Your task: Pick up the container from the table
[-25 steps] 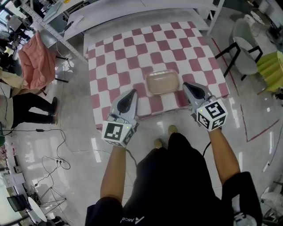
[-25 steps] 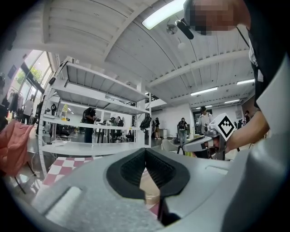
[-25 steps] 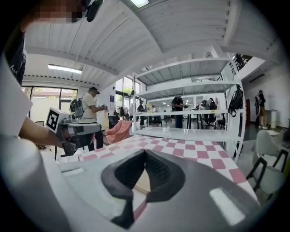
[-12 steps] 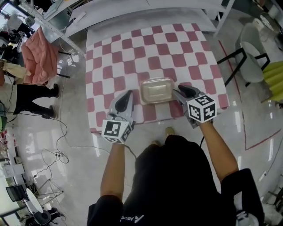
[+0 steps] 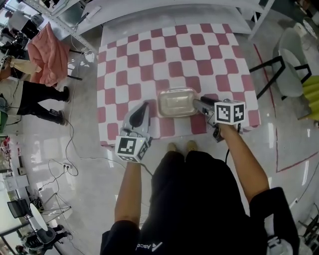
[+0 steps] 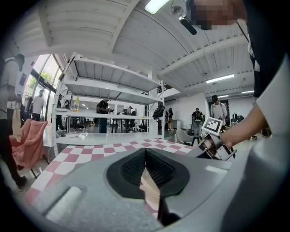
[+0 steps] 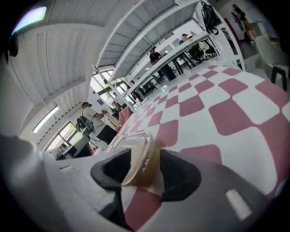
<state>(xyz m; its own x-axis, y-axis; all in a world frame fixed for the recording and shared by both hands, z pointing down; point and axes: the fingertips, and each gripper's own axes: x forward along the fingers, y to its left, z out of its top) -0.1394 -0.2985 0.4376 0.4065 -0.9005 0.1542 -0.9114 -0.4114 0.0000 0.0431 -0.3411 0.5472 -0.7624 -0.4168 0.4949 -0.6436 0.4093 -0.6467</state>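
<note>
A clear plastic container (image 5: 177,102) with a beige lid lies near the front edge of the pink-and-white checked table (image 5: 149,60). My right gripper (image 5: 198,103) is at its right end, rolled onto its side, jaws opening. In the right gripper view the container's end (image 7: 140,158) sits between the two black pads (image 7: 181,174) of my right gripper (image 7: 145,167). My left gripper (image 5: 145,105) hovers just left of the container, apart from it, its fingertips together. In the left gripper view my left gripper (image 6: 146,156) has its pads meeting with nothing between them; the right gripper (image 6: 213,142) shows at the right.
A grey chair (image 5: 294,50) stands right of the table. A pink cloth (image 5: 47,55) hangs on a rack at the left, with a person (image 5: 40,99) beside it. Cables (image 5: 65,169) lie on the glossy floor. White shelving (image 5: 174,10) runs behind the table.
Both grippers moved forward and down to the table. The right one rolled onto its side, reached the container's right end and opened its jaws round it.
</note>
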